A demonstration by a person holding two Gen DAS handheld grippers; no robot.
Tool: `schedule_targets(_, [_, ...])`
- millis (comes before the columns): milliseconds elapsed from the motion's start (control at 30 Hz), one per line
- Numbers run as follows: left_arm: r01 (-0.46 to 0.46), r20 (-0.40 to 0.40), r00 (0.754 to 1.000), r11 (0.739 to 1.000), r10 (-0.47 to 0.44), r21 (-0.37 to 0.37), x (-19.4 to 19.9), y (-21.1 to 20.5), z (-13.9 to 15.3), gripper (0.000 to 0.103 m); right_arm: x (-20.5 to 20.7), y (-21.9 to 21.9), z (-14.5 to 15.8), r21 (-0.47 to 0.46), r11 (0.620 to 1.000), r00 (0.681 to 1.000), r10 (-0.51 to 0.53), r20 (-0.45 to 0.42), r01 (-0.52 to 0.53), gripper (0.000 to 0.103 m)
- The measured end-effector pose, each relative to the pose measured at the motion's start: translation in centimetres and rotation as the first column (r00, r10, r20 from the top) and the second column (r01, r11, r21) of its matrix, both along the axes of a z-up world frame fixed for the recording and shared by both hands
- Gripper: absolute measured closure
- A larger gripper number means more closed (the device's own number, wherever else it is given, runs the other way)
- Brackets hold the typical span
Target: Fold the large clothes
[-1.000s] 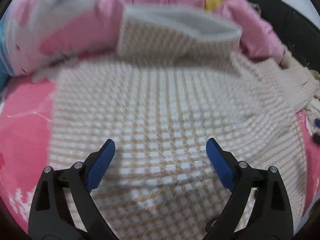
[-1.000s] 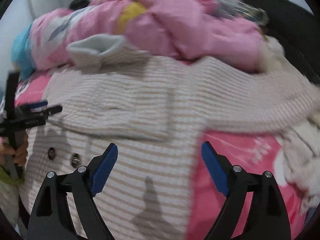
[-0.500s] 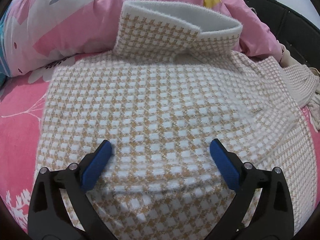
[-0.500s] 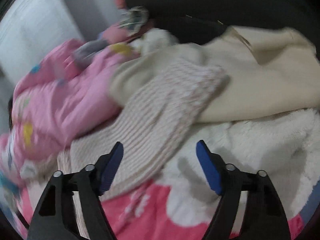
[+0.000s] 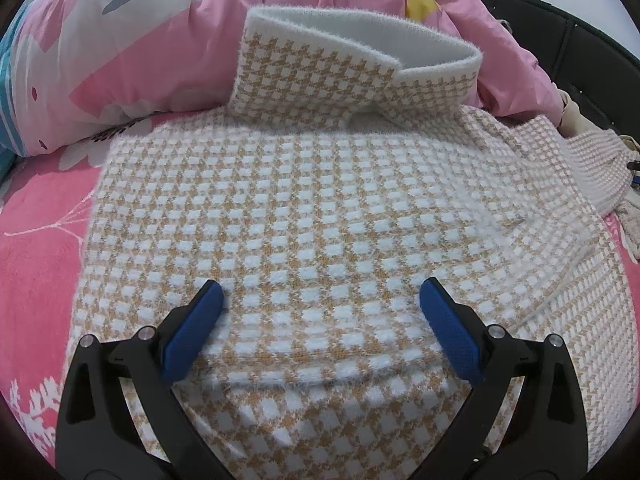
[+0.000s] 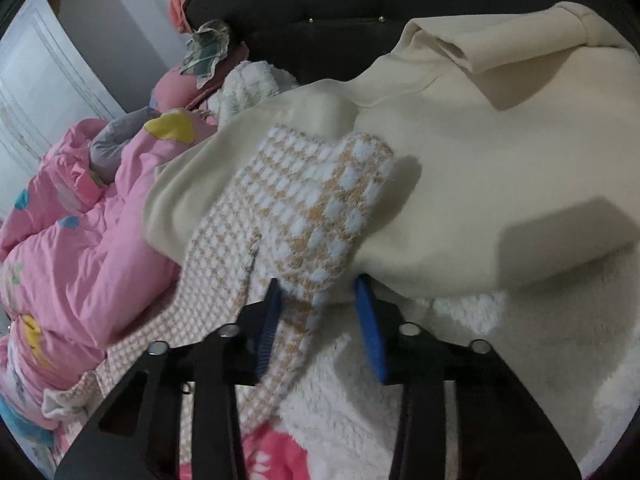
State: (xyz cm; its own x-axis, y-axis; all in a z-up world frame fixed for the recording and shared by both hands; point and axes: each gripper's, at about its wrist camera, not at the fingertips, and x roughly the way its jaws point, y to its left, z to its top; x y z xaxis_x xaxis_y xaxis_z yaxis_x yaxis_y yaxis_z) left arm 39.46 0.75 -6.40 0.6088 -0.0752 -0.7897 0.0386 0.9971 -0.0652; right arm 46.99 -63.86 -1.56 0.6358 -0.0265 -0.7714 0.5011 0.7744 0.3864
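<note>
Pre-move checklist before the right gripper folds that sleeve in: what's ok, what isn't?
1. Sleeve between the right gripper jaws, which have just been closing: ok.
2. Firm pad contact on the sleeve: cannot tell.
3. Sleeve clear of the cream garment: not ok, its cuff lies on it.
4. Left gripper open over the sweater body, holding nothing: ok.
5. Sweater body lying flat: ok, apart from a low ridge near the left gripper.
6. Collar neat: cannot tell, it stands up against the pink quilt.
</note>
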Motion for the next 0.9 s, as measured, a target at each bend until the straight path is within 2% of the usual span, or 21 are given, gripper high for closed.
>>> schedule_targets(33, [0.0,0.0,1.0,1.0,0.0,-0.001,0.0,0.0,0.0,0.008,-0.4,0.1,0.1,0.017,1.0,1.0,0.009,0.013,-0.009,0.077])
schedule_targets(167, [0.001,0.0,1.0,1.0,-0.001,-0.001,0.0,0.0,0.0,0.007,-1.1,0.1,0.8,0.06,0.998,0.999,0.015,0.052,-0.018,0.077])
schedule_targets(367, [0.0,0.007,1.0,1.0,0.0,0.002,0.0,-0.2,0.2,0.008,0.3,-1.1,0.0,0.111,0.994,0.999,-0.029,0.037,0.025,0.077])
schedule_targets(500, [-0.001,0.009,1.0,1.0,0.001,0.006,0.1,-0.2,0.1,0.008,0.9,-1.0,-0.6,0.084,0.996,1.0,-0.028,0.012,0.027,0.077])
schedule_targets(567, [-0.002,0.01,1.0,1.0,0.001,0.009,0.1,-0.1,0.0,0.007,0.7,-0.5,0.0,0.052,0.999,1.0,-0.018,0.012,0.017,0.084])
schedule_targets(700, [-0.002,0.012,1.0,1.0,0.002,0.008,0.1,-0.1,0.0,0.007,-0.3,1.5,2.4,-0.001,0.999,0.997,0.034,0.073,-0.034,0.089])
schedule_targets(833, [-0.001,0.011,1.0,1.0,0.001,0.008,0.0,-0.1,0.0,0.007,-1.7,5.9,7.1,-0.115,0.985,0.979,0.143,0.142,-0.127,0.092])
schedule_targets(900, [-0.001,0.013,1.0,1.0,0.001,0.006,0.1,-0.1,0.1,0.008,-2.8,8.9,9.8,-0.156,0.971,0.96,0.211,0.186,-0.183,0.093])
